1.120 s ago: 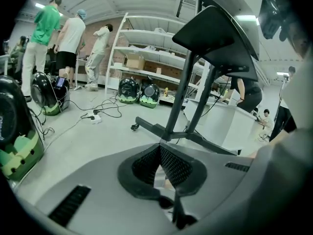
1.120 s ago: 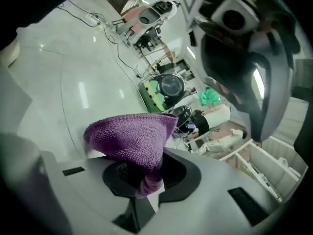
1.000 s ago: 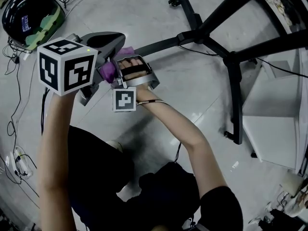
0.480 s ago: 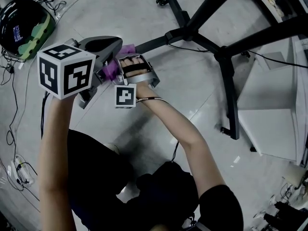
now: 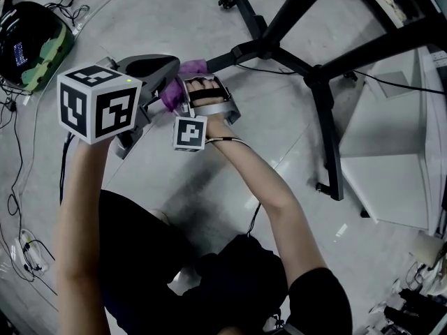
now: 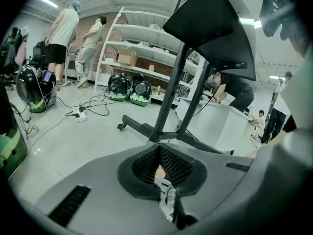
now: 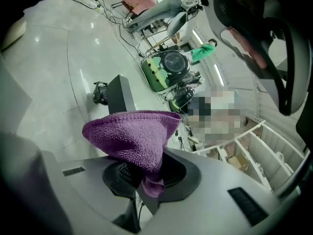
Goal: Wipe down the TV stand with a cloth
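My right hand-held gripper [image 7: 146,175] is clamped on the purple cloth [image 7: 129,136], which bunches up out of the jaws in a loose fold. My left hand-held gripper [image 6: 157,152] has its jaws together with nothing between them, and it sits just beside the right one. The cloth hangs close to the near leg [image 5: 241,47] of the black TV stand [image 5: 307,68], above the floor.

The main risk, as I judge it, is the grip. Only a small pinch of cloth is between the jaws, so dragging it hard along the leg could pull it free or let it roll into a wad that wipes with one edge only. The two hand-held grippers are also so close that a sideways stroke could knock them together. A firm push on the leg may shift the stand, since I can see a caster [image 7: 100,93] at the end of it.

A thin cable [image 5: 279,68] runs across the floor by the stand's centre joint and could snag the cloth. To my left lie a black-and-green domed device [image 5: 35,30], more loose cables [image 5: 17,166] and a power strip [image 6: 78,115]. A white cabinet [image 5: 391,180] stands just behind the far leg and crowds access there. Two people [image 6: 63,33] stand by the shelving [image 6: 146,40], well apart from me.
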Action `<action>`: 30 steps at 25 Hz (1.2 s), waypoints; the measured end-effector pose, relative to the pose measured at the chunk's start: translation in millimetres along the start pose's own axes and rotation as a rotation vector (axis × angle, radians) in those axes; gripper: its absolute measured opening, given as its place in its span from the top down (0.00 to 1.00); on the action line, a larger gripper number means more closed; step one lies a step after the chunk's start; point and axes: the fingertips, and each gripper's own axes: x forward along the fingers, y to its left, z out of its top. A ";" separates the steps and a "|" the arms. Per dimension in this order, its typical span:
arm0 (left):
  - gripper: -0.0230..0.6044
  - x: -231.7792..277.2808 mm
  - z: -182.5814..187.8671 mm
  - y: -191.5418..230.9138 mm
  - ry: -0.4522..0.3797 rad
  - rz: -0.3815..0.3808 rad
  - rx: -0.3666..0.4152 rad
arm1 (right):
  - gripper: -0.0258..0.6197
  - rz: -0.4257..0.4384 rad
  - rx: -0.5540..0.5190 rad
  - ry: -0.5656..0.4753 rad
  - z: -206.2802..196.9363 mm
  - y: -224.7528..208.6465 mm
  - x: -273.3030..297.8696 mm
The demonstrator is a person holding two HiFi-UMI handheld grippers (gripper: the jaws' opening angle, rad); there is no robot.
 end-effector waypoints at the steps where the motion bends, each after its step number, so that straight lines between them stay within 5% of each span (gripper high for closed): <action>1: 0.95 0.9 0.2 -0.6 0.000 -0.002 -0.002 | 0.85 0.007 0.006 0.009 -5.4 -0.3 0.2; 22: 0.95 15.2 1.7 -16.3 -0.002 -0.053 -0.015 | 0.85 -0.033 -0.223 0.202 -122.2 -31.2 15.4; 30: 0.95 18.9 1.3 -18.0 0.001 -0.059 -0.017 | 0.85 -0.147 -0.257 0.223 -128.5 -61.7 10.1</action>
